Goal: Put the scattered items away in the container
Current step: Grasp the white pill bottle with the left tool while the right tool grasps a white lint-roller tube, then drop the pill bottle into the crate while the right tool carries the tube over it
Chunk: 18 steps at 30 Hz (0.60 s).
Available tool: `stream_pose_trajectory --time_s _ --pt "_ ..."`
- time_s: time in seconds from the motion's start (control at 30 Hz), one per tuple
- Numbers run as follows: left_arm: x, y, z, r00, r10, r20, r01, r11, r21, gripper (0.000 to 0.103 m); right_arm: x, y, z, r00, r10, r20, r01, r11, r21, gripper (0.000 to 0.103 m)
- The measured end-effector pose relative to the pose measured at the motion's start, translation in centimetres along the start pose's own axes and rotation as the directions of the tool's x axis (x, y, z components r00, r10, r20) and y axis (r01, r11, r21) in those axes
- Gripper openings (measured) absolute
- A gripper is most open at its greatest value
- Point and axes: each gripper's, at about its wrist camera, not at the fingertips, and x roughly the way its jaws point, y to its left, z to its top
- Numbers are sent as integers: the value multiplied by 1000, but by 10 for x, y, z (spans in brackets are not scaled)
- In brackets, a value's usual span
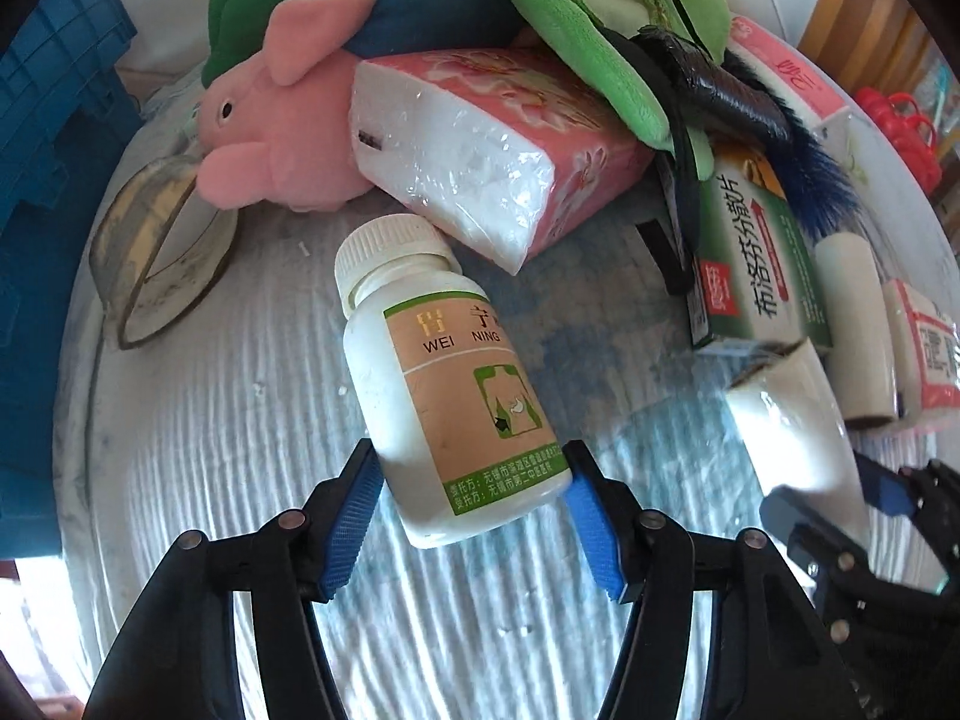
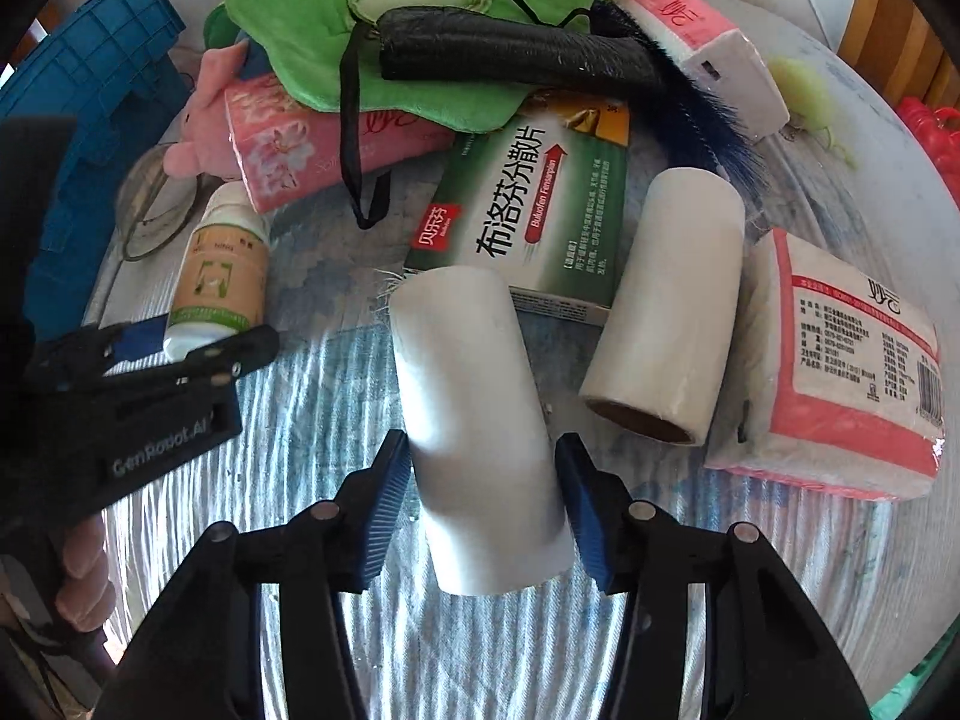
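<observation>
My left claw (image 1: 474, 495) is clamped on the white pill bottle (image 1: 447, 384) lying on the tabletop (image 1: 240, 420); my right claw (image 2: 483, 495) grips the near white roll (image 2: 480, 420) beside the green medicine box (image 2: 534, 204); blue crate (image 1: 54, 180) sits far left

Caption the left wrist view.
Left hand-held gripper closing around white medicine bottle lying on striped cloth.

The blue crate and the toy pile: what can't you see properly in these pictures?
- Blue crate: left wrist view, cut off by the edge; its inside is unseen.
- Pink pig: body hidden behind the tissue pack.
- Blue brush: right wrist view, handle under the black roll.
</observation>
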Motion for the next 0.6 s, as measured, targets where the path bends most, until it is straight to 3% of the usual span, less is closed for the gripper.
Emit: stream_pose_trajectory --time_s 0.23,0.27,0.3,0.43,0.6 --pt "0 5 -11 1000 6 -3 -6 1000 18 63 -1 2 11 1000 -31 6 31 999 -14 50" --pt "1 5 -12 1000 11 -7 -11 1000 21 57 0 2 11 999 -42 -2 42 999 -20 47" --pt "1 5 -15 1000 12 -5 -12 1000 25 56 1 2 10 999 -46 -5 46 999 -19 46" --pt "-14 5 -25 999 9 35 -11 999 52 56 -7 1 6 1000 -29 -3 29 1000 -2 45" --pt "-52 15 -29 992 17 124 -25 998 59 54 -39 16 16 998 -6 66 8 1000 -23 44"
